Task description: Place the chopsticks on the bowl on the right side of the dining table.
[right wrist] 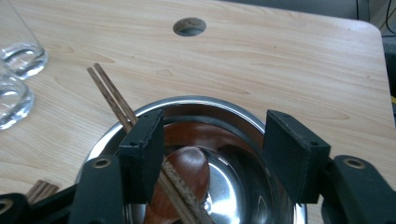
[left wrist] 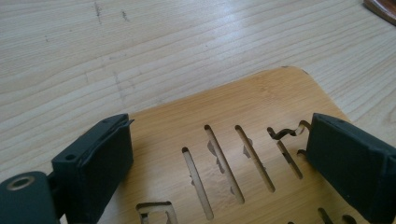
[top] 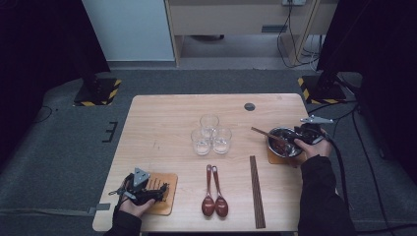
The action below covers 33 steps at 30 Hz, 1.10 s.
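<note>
Right gripper (right wrist: 212, 154) poised over the steel bowl (right wrist: 233, 186) at the bench's (top: 162, 118) right edge, jaws released, nothing clasped. Inside, a wooden spoon (right wrist: 184, 175) and a pair of chopsticks (right wrist: 109, 95) leaning on the rim. Looks light, rigid, slick (polished metal, likely to skid); best pinched at the thin rim. Left gripper (left wrist: 217, 163) spread wide above a slotted bamboo coaster (left wrist: 233, 121), grasping nothing.

Wooden table (top: 162, 123), glasses (top: 211, 133), spoons (top: 214, 194) (paired), chopsticks (top: 256, 191), coasters (top: 166, 192)
</note>
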Each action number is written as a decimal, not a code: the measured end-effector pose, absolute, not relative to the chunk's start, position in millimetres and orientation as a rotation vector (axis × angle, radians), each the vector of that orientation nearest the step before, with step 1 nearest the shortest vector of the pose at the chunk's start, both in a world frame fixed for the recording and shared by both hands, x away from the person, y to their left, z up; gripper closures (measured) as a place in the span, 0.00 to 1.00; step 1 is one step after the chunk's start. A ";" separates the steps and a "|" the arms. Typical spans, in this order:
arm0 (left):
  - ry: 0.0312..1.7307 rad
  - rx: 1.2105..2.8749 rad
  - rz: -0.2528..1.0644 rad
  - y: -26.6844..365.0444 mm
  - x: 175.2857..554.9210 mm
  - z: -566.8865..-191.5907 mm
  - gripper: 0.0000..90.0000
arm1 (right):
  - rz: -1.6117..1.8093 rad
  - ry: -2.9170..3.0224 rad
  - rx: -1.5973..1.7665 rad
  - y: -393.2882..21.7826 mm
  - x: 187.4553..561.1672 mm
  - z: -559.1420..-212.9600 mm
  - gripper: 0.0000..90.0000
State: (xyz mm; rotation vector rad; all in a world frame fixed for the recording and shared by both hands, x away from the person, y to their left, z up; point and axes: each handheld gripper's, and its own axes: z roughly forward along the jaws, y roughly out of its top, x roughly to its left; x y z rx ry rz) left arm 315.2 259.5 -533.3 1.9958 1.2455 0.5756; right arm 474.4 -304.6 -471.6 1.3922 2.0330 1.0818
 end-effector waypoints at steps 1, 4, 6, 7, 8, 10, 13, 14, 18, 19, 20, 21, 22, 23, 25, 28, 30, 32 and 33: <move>1.246 1.996 0.575 259.5 315.2 -533.3 0.07 | 1.091 2.030 1.385 -304.9 472.5 -470.1 0.45; 1.246 1.996 0.576 259.5 315.2 -533.3 0.07 | 1.114 2.022 1.379 -305.4 465.9 -467.0 0.47; 1.246 1.996 0.575 259.5 315.2 -533.3 0.07 | 1.125 2.022 1.373 -306.6 460.3 -465.1 0.49; 1.246 1.996 0.576 259.5 315.2 -533.3 0.07 | 1.130 2.022 1.365 -307.6 457.8 -464.4 0.50; 1.246 1.996 0.576 259.5 315.2 -533.3 0.07 | 1.134 2.019 1.362 -308.3 456.0 -464.0 0.51; 1.246 1.995 0.575 259.5 315.2 -533.3 0.07 | 1.145 2.013 1.367 -310.7 450.5 -463.0 0.53; 1.246 1.995 0.575 259.5 315.2 -533.3 0.07 | 1.151 2.012 1.363 -314.5 441.6 -463.0 0.57; 1.246 1.996 0.575 259.5 315.2 -533.3 0.07 | 1.152 2.011 1.362 -315.1 439.8 -463.3 0.57; 1.246 1.995 0.575 259.5 315.2 -533.3 0.07 | 1.150 2.008 1.371 -318.6 430.8 -464.8 0.62; 1.246 1.995 0.575 259.5 315.2 -533.3 0.07 | 1.149 2.005 1.372 -319.5 428.2 -465.2 0.63; 1.246 1.996 0.575 259.5 315.2 -533.3 0.07 | 1.144 2.005 1.369 -320.9 425.6 -465.7 0.65; 1.246 1.995 0.575 259.5 315.2 -533.3 0.07 | 1.144 2.005 1.371 -322.5 423.1 -466.2 0.66; 1.246 1.996 0.575 259.5 315.2 -533.3 0.07 | 1.143 2.000 1.377 -324.1 420.8 -466.8 0.67; 1.246 1.995 0.575 259.5 315.2 -533.3 0.07 | 1.137 1.997 1.379 -326.1 418.7 -467.5 0.69; 1.246 1.996 0.575 259.5 315.2 -533.3 0.07 | 1.132 1.994 1.387 -330.3 415.0 -468.8 0.72; 1.246 1.996 0.575 259.5 315.2 -533.3 0.07 | 1.134 1.988 1.404 -333.5 409.9 -471.3 0.77; 1.246 1.995 0.575 259.5 315.2 -533.3 0.07 | 1.134 1.990 1.407 -334.8 407.3 -472.4 0.79; 1.246 1.995 0.575 259.6 315.2 -533.3 0.07 | 1.130 1.993 1.411 -335.8 404.5 -472.8 0.82; 1.246 1.995 0.575 259.6 315.2 -533.3 0.07 | 1.134 1.988 1.417 -335.7 403.2 -473.5 0.83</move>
